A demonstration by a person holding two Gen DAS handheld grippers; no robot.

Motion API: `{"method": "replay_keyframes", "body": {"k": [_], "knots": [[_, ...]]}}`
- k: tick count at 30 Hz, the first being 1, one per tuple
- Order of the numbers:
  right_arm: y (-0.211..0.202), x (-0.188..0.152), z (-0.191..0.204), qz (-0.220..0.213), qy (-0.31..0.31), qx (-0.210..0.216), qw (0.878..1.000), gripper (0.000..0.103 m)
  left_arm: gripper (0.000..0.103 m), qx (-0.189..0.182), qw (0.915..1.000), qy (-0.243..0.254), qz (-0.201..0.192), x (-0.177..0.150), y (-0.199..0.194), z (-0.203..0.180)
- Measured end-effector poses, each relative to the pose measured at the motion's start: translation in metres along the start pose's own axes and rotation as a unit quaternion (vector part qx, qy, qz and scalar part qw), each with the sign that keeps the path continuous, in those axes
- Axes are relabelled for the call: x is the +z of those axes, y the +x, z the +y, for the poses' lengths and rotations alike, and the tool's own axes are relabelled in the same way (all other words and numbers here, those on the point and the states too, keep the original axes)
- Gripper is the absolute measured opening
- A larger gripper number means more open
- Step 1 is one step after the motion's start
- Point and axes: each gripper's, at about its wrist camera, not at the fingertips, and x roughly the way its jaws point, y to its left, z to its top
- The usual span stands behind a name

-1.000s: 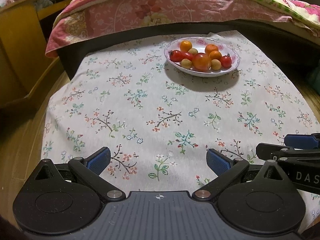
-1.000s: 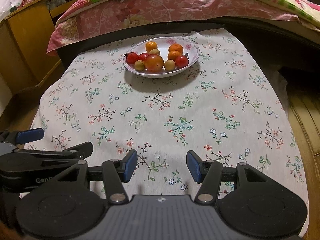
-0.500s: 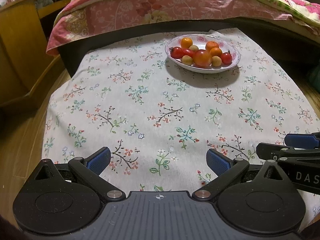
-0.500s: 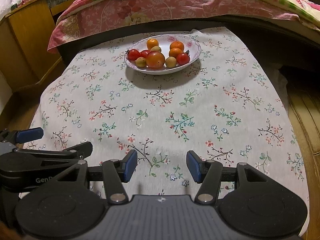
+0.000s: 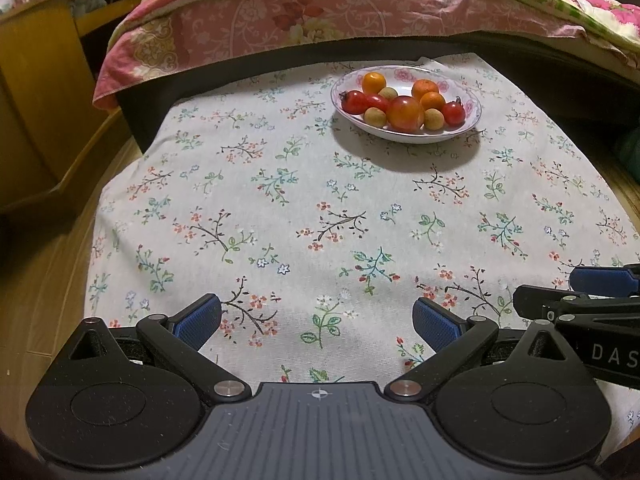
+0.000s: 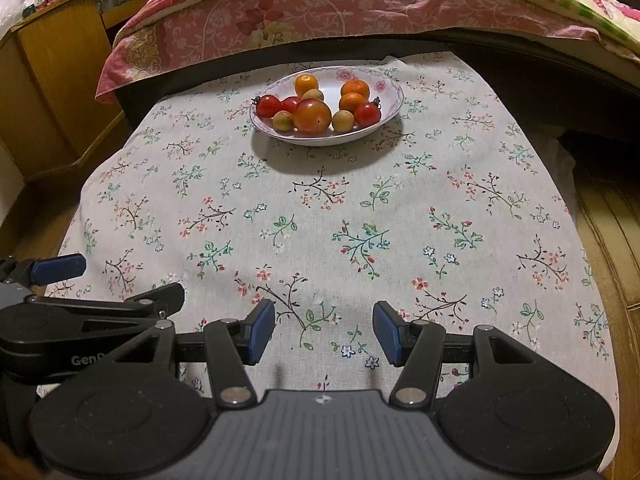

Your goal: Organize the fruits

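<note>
A white flowered plate (image 5: 404,137) (image 6: 320,141) stands at the far side of the flower-print tablecloth (image 5: 320,208). It holds one big orange-red tomato (image 5: 405,113) (image 6: 312,115), small oranges (image 5: 374,82) (image 6: 355,89), cherry tomatoes (image 5: 354,101) (image 6: 268,106) and pale round fruits (image 5: 375,117) (image 6: 343,121). My left gripper (image 5: 316,318) hangs open over the near cloth, nothing between its blue pads. Beside it on the right, my right gripper (image 6: 325,330) is open too, less wide, and empty. Both are far from the plate.
A bed with a pink floral quilt (image 5: 320,20) runs behind the table. A wooden cabinet (image 5: 36,92) stands at the left, with wooden floor (image 6: 616,220) on both sides. The cloth drops off at the table's left and right edges.
</note>
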Motion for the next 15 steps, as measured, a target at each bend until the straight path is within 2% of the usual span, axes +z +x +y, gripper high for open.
{"method": "replay_keyframes", "body": {"k": [15], "knots": [[0.0003, -0.0002, 0.0002, 0.000, 0.000, 0.000, 1.000, 0.053, 0.103, 0.003, 1.0000, 0.003, -0.004, -0.0018, -0.0004, -0.0007]]}}
